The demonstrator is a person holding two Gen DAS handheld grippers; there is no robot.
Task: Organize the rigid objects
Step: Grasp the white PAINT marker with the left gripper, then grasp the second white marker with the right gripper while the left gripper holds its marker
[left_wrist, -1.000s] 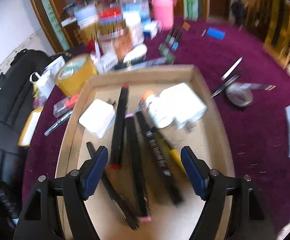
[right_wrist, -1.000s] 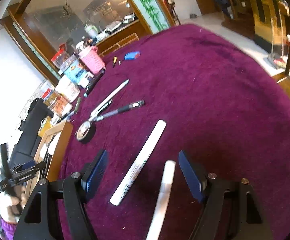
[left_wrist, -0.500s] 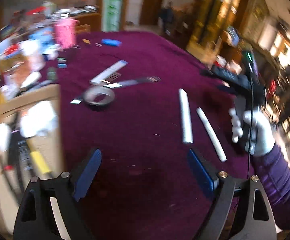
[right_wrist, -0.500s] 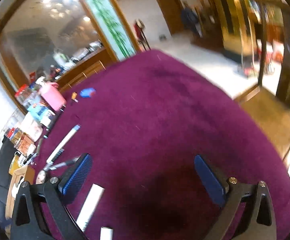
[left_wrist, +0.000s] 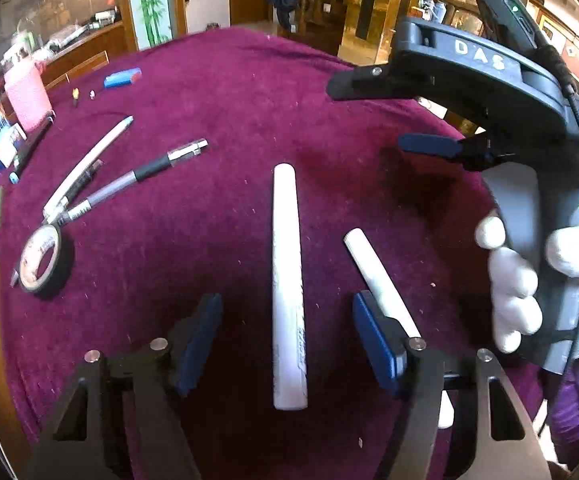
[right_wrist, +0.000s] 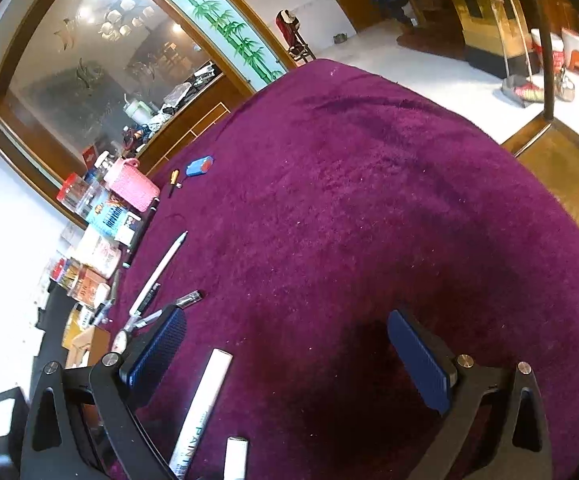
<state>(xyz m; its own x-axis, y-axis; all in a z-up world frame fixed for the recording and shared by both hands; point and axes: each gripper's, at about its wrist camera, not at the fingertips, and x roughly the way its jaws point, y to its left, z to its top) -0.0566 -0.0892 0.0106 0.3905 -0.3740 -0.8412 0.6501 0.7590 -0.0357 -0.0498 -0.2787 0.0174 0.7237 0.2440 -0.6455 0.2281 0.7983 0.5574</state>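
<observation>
White paint marker (left_wrist: 287, 288) lies on the purple cloth (left_wrist: 229, 92) between my left gripper's (left_wrist: 287, 340) spread jaws; a second white marker (left_wrist: 381, 282) crowds its right finger. My right gripper (right_wrist: 289, 360) gapes, holding nothing; tape roll (left_wrist: 41, 260) sits left.

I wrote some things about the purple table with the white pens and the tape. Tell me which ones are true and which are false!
1. The left gripper is open with a long white pen lying between its fingers. True.
2. The left gripper has lifted the long white pen off the cloth. False: the pen lies flat on the purple cloth.
3. The roll of tape stands on the cloth left of the white pens. True.
4. The right gripper is squeezing the shorter white pen. False: it is open and holds nothing.
5. The hand on the right gripper's handle wears a black glove. False: the glove is white.
</observation>
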